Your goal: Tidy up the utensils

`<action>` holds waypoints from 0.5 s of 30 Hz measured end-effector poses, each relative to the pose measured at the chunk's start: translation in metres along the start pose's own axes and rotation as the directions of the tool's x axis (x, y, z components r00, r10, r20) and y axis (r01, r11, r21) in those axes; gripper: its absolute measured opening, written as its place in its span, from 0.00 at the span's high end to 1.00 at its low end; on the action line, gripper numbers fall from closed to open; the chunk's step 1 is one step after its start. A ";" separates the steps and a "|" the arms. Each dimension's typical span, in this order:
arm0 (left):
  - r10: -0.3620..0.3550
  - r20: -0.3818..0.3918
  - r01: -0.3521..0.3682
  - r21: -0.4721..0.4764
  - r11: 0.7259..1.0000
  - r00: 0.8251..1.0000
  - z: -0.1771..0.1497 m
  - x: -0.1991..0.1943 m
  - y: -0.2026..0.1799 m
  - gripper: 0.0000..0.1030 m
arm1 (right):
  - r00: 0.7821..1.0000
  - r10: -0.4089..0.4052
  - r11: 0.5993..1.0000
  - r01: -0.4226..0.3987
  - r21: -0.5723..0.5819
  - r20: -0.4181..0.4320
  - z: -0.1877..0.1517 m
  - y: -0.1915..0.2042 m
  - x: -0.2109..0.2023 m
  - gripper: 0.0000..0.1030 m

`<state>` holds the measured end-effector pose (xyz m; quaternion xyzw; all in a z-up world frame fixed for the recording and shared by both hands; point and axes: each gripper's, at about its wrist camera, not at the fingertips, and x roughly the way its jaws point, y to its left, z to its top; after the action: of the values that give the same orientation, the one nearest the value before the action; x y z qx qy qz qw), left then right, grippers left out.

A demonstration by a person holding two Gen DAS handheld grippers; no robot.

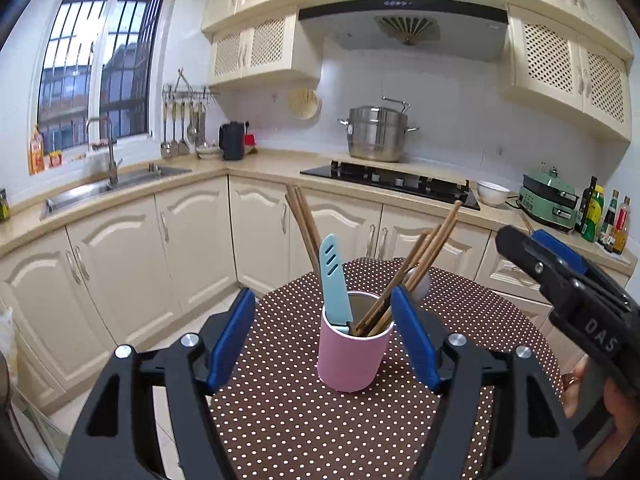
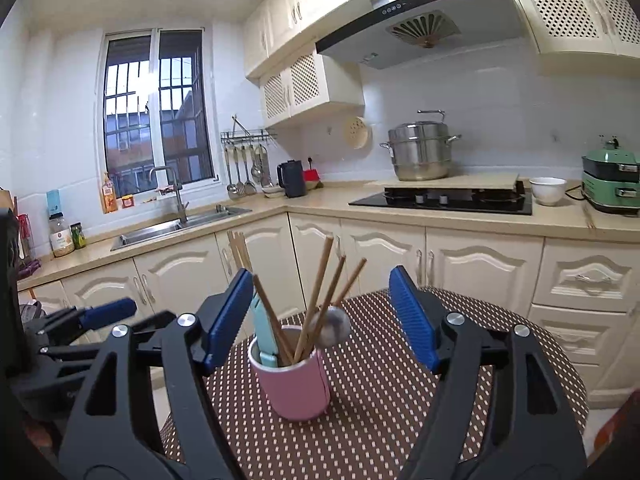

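A pink cup (image 1: 354, 358) (image 2: 296, 386) stands on the round table with a brown polka-dot cloth (image 1: 280, 420) (image 2: 380, 400). It holds several wooden chopsticks (image 1: 424, 256) (image 2: 320, 280), a light blue knife (image 1: 334, 280) (image 2: 264, 332) and a metal spoon (image 2: 334, 326). My left gripper (image 1: 323, 330) is open, its fingers to either side of the cup's top, empty. My right gripper (image 2: 322, 314) is open and empty, just behind the cup; it also shows at the right of the left wrist view (image 1: 560, 276).
Cream kitchen cabinets (image 1: 192, 240) ring the table. The counter carries a sink (image 1: 100, 188), a black hob (image 1: 392, 182) with a steel steamer pot (image 1: 376, 134), a white bowl (image 1: 493, 193), a green cooker (image 1: 550, 202) and bottles (image 1: 600, 216).
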<state>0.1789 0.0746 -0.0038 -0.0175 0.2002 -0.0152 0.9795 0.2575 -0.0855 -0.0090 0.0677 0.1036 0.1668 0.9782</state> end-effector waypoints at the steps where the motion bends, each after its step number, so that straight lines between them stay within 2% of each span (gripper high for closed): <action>1: 0.002 0.007 -0.002 0.004 1.000 1.000 0.000 -0.004 -0.001 0.33 | 1.000 -0.002 1.000 0.002 0.001 -0.004 0.000 0.001 -0.006 0.29; 15: 0.032 0.136 -0.041 0.066 0.997 0.990 -0.007 -0.086 -0.021 0.17 | 0.999 -0.033 0.999 0.032 -0.035 -0.012 -0.005 0.016 -0.077 0.15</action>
<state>0.0971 0.0569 0.0243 0.0190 0.1333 -0.0028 0.9909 0.1802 -0.0957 0.0023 0.0480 0.1078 0.1532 0.9811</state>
